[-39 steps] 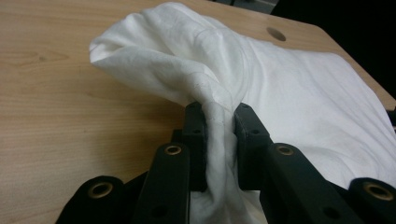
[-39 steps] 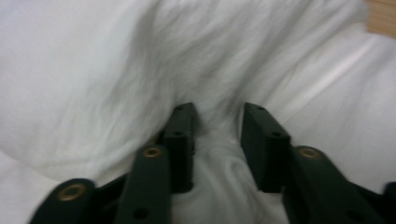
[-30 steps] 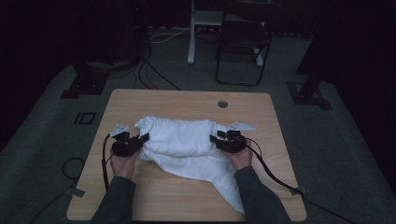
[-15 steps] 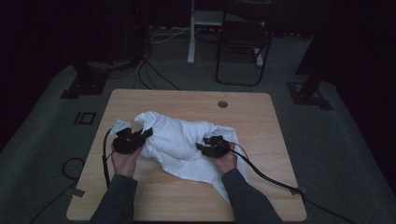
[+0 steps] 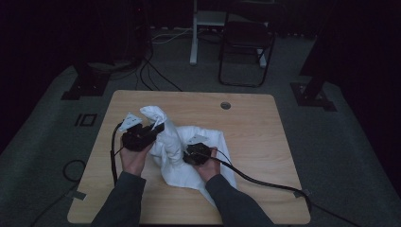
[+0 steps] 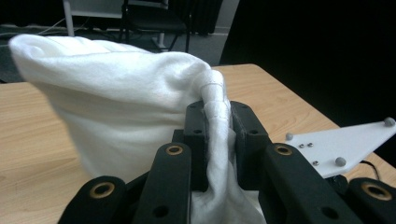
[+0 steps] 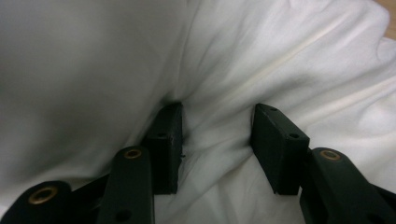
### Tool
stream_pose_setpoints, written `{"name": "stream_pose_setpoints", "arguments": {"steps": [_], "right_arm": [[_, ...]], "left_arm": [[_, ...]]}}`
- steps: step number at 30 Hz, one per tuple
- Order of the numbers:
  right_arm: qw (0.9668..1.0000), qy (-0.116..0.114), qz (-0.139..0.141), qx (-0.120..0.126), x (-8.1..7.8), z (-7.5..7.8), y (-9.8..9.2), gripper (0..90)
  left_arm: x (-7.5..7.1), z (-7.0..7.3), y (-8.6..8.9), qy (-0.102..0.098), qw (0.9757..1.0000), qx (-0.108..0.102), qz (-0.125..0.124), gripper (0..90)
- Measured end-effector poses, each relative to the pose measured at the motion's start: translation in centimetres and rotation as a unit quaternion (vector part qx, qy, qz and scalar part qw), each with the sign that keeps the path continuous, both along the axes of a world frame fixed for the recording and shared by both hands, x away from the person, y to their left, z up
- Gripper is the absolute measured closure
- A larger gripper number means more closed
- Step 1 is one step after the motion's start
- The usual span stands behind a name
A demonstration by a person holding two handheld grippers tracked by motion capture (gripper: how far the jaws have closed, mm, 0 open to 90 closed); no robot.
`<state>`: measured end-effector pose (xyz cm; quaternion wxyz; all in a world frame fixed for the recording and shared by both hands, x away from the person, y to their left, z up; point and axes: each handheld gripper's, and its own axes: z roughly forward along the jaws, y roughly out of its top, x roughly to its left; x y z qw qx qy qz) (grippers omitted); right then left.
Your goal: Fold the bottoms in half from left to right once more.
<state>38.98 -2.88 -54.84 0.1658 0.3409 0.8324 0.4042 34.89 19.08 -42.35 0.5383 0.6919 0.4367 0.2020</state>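
Note:
A white cloth [image 5: 177, 142] lies bunched on the wooden table [image 5: 255, 123]. My left gripper [image 5: 158, 126] is shut on the cloth's hemmed edge [image 6: 215, 98] and holds that end raised, so the fabric [image 6: 116, 93] stands up like a peak. My right gripper [image 5: 189, 150] sits at the middle of the heap, tips pushed into the folds. In the right gripper view its jaws [image 7: 217, 116] stand apart, their inner faces bare, with creased cloth [image 7: 280, 56] beyond and below them. Both of the person's hands come in from the near edge.
A round cable hole [image 5: 225, 105] is in the table's far side. The right gripper's cable [image 5: 265, 182] trails over the near right corner. A chair [image 5: 246, 42] and stand legs are on the floor behind the table. The table's right half is bare wood.
The right gripper has slid left from the cloth's right end to its middle, bunching the fabric. The left gripper has risen, lifting its end of the cloth into a peak.

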Motion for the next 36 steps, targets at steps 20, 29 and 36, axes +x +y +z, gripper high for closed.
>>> {"name": "stream_pose_setpoints", "arguments": {"steps": [20,29,36], "right_arm": [[0.9989,0.017,-0.038,0.022,-0.4,-1.2,-4.7,42.3],[0.9975,-0.011,-0.018,0.068,-1.4,1.2,-8.4,46.7],[0.9965,0.027,-0.079,-0.006,-0.5,-1.3,-9.7,50.7]], "left_arm": [[-0.4,0.2,-2.6,-0.006,0.9989,0.022,-0.041,78.6],[-0.2,-0.7,-5.8,-0.004,0.9959,0.042,-0.08,78.5],[-0.3,-0.9,-7.5,-0.003,0.9939,0.048,-0.099,78.5]]}}
